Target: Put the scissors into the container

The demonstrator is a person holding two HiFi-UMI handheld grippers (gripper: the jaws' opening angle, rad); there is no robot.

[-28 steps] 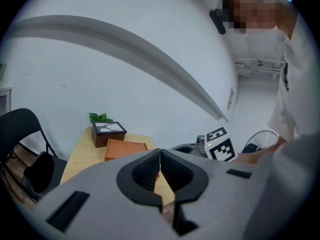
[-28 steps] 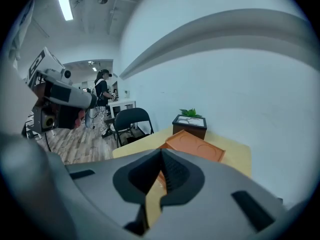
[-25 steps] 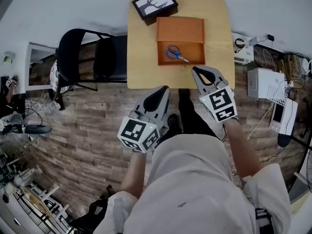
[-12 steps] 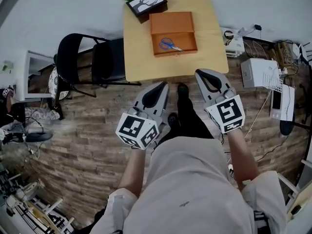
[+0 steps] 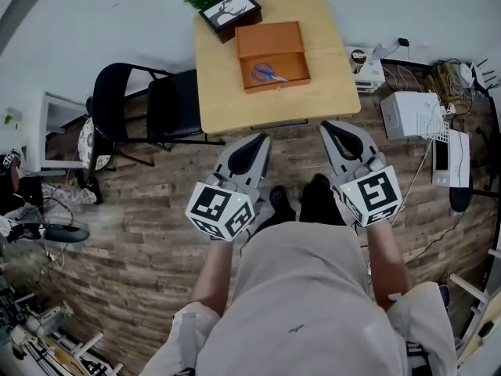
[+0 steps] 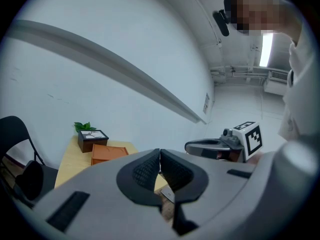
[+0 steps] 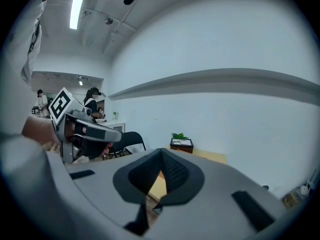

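Observation:
The blue-handled scissors [image 5: 268,73] lie inside the open orange container [image 5: 274,36] on the small wooden table [image 5: 227,92]. Both grippers hover over the wood floor, short of the table's near edge. My left gripper [image 5: 261,139] is shut with nothing in it, its pads pressed together [image 6: 160,153]. My right gripper [image 5: 333,125] is also shut and empty [image 7: 161,153]. The left gripper view shows the container [image 6: 107,154] far off to the left; the scissors are hidden there.
A black framed picture [image 5: 229,10] with a green plant behind it stands at the table's far left corner. A black folding chair [image 5: 149,100] is left of the table. White devices and cables [image 5: 423,116] lie on the floor to the right.
Both grippers have drawn back from the table, which now sits farther away. The scissors stay in the container. Both jaws remain shut.

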